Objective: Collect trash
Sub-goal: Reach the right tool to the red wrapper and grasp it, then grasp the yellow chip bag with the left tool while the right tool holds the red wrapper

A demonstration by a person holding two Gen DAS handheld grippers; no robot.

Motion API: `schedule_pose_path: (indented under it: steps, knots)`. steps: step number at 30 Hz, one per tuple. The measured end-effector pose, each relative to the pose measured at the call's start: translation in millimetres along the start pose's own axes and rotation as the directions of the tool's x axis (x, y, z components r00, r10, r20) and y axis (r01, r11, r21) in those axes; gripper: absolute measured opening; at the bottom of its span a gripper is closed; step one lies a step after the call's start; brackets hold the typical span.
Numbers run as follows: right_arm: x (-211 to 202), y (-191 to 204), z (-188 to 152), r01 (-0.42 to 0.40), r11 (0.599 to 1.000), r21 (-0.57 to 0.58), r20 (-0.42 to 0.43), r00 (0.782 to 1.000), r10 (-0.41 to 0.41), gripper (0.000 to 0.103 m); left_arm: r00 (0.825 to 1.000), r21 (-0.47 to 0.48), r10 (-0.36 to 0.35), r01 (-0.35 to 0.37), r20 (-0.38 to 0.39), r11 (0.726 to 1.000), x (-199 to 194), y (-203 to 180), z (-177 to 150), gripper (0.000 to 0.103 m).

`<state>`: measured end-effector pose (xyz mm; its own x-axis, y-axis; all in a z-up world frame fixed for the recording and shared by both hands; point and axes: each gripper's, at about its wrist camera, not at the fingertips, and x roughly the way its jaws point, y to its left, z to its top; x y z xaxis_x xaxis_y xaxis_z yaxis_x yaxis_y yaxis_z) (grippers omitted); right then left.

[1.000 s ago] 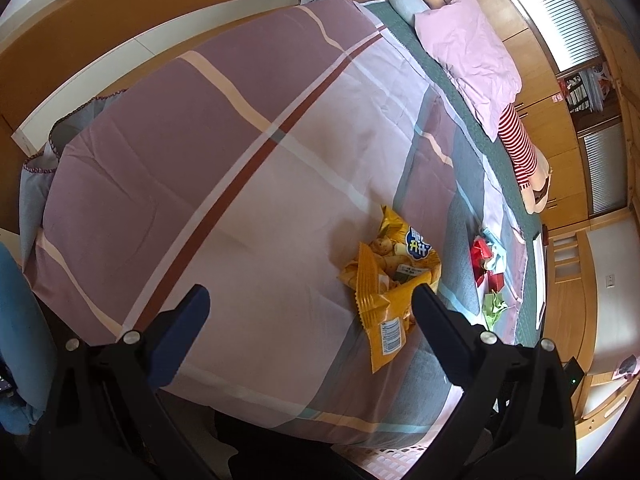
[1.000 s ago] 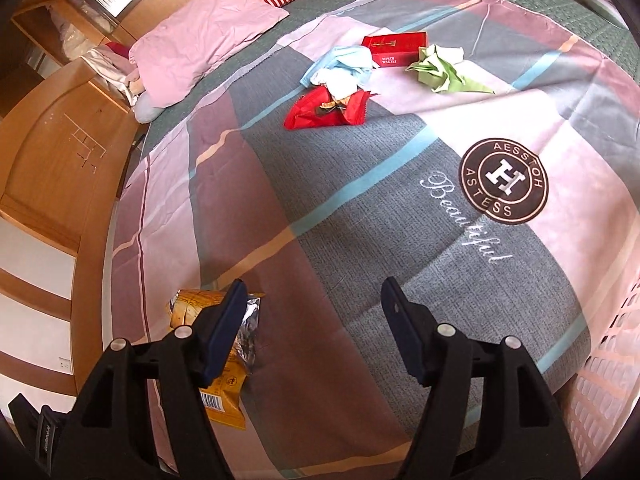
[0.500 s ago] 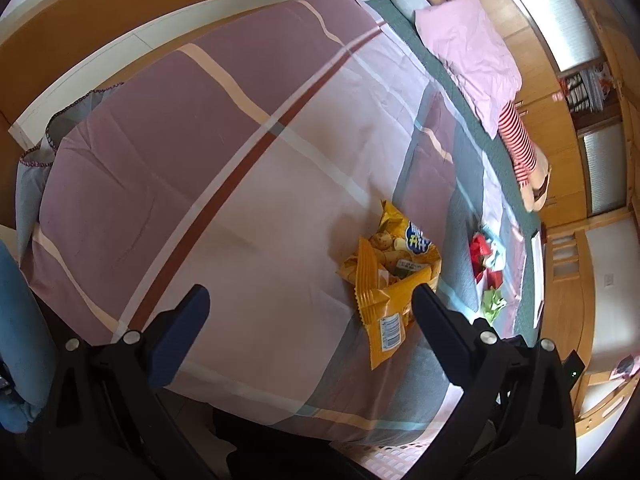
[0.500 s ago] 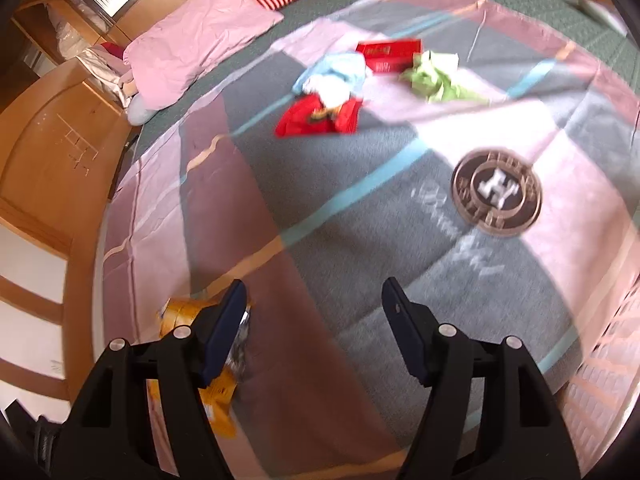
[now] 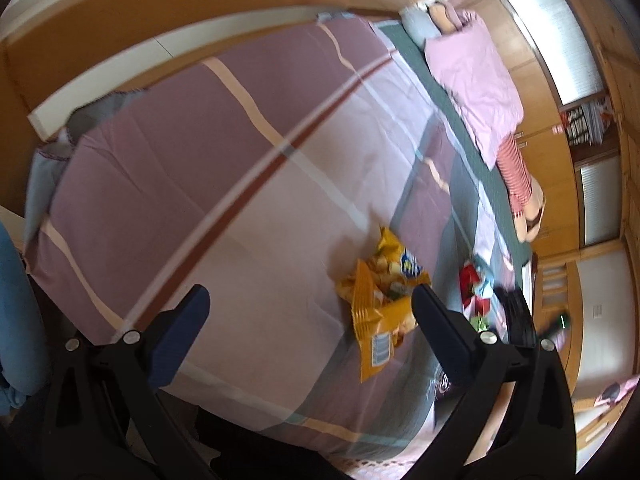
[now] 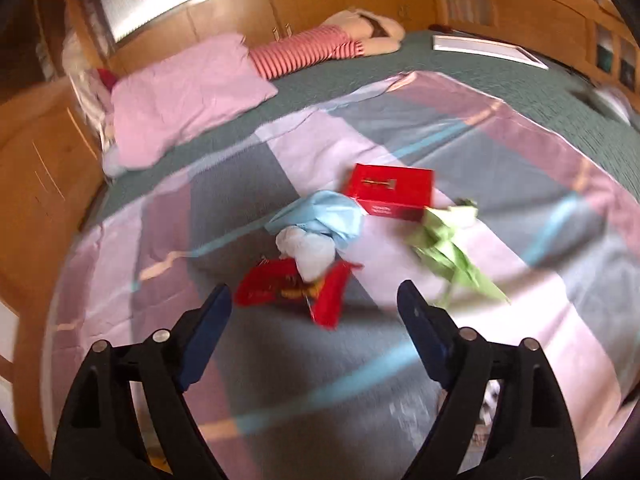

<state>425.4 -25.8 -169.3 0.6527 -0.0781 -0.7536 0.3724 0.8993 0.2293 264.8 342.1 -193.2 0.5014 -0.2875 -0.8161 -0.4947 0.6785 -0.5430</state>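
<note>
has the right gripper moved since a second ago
Yes. The right gripper has moved toward the red wrapper, which now lies between its opening, empty fingers.

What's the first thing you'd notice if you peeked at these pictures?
A little heap of bright trash in the middle of the striped bedspread: a red box, a crumpled red wrapper, blue paper and green paper, just ahead of the open right gripper. By the left gripper lies a yellow snack bag.

Yellow snack bag [image 5: 380, 300], red box [image 6: 390, 196], green wrapper [image 6: 452, 248], pink pillow [image 6: 180, 108], plaid bedspread [image 6: 400, 360]
</note>
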Motion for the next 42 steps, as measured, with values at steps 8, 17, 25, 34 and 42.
schedule_pose_path:
  steps: [8, 17, 25, 34, 42]
  knots:
    - [46.6, -5.2, -16.9, -0.088, 0.993, 0.079, -0.146, 0.984, 0.099, 0.02, 0.999, 0.006, -0.021, 0.021, -0.033, 1.0, 6.4, -3.3, -2.9, 0.1]
    - [-47.3, 24.7, -71.5, -0.249, 0.968, -0.012, -0.271, 0.933, 0.236, 0.019, 1.0, -0.039, -0.01, 0.009, -0.008, 0.999, 6.7, 1.3, 0.6, 0.1]
    - [-115.0, -4.4, -117.7, -0.244, 0.966, 0.079, -0.179, 0.95, 0.255, 0.019, 0.998, 0.11, 0.055, -0.051, -0.032, 0.993, 23.8, -24.6, -2.4, 0.1]
    - [-125.1, -40.2, -106.5, -0.13, 0.975, 0.18, -0.053, 0.988, 0.142, 0.021, 0.988, 0.593, 0.083, 0.01, -0.129, 0.805, 99.8, -97.4, -23.9, 0.1]
    - [-117.7, -32.2, -107.9, -0.147, 0.978, 0.149, -0.085, 0.983, 0.161, 0.021, 0.984, 0.544, 0.141, -0.058, -0.113, 0.837, 114.4, -79.0, -17.9, 0.068]
